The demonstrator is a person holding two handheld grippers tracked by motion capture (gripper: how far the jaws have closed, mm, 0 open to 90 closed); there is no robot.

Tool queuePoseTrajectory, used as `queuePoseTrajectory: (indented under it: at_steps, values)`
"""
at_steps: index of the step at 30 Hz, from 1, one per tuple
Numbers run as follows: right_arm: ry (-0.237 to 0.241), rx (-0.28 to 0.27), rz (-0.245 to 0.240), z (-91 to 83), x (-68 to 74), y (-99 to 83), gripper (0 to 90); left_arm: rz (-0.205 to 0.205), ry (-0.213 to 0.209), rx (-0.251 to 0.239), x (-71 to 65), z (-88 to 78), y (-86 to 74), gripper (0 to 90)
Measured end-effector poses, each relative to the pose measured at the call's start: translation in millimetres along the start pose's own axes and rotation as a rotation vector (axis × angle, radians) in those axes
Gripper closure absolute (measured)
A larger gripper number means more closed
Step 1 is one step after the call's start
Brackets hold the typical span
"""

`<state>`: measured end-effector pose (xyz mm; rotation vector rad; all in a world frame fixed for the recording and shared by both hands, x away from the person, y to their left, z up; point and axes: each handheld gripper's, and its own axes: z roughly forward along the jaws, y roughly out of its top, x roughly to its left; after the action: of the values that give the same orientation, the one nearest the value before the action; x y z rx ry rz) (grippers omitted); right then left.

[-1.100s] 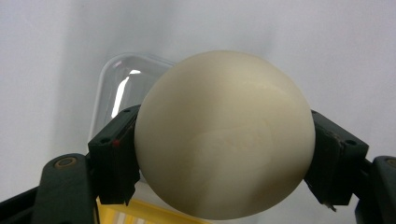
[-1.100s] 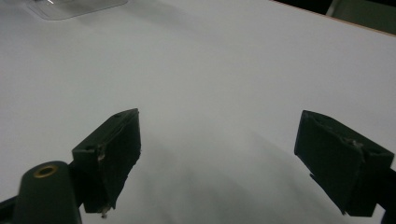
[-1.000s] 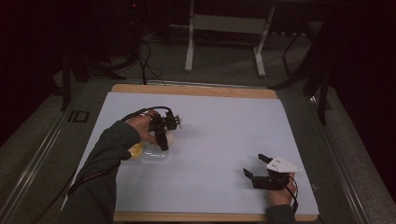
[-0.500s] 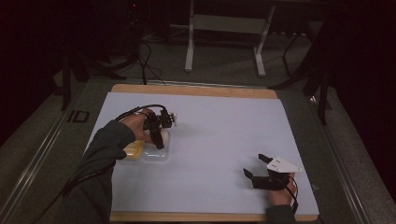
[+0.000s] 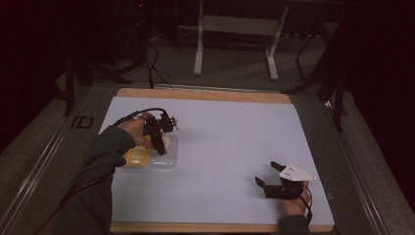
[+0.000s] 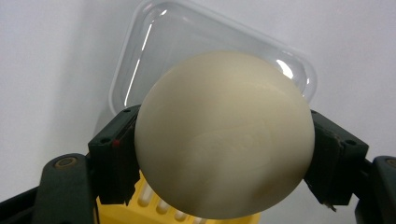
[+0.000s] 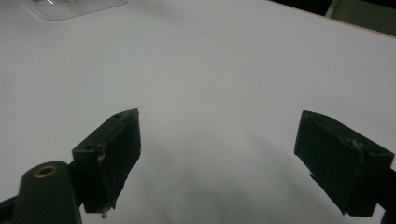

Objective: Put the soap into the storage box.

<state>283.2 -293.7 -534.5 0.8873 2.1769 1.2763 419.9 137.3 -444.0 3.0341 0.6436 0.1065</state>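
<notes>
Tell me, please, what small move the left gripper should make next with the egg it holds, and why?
Probably lift it slowly straight up. The left gripper is shut on the cream egg, one jaw on each side, just above the yellow tray and the clear lid. The egg seems barely clear of the tray, so rising first avoids knocking it.

Most of the mat [image 5: 230,142] is wide open, middle and upper right especially. Only clutter sits at left: clear lid [image 5: 166,159] and yellow tray [image 5: 136,157].
</notes>
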Motion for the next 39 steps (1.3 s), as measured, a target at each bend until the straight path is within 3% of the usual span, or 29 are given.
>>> queuePoseTrajectory:
  at_steps: [16,30,39]
  values:
    - [-0.001,0.0,-0.001,0.1,0.1,0.0,14.5,-0.077,-0.014,0.017,13.8,3.3,-27.2,23.8]
    - [0.0,0.005,-0.005,0.5,0.3,0.2,14.5,-0.114,-0.018,0.042,20.6,8.0,-48.6,23.8]
    - [0.0,0.005,-0.004,0.4,0.5,0.2,14.5,-0.11,-0.013,0.056,20.8,15.6,-55.9,23.8]
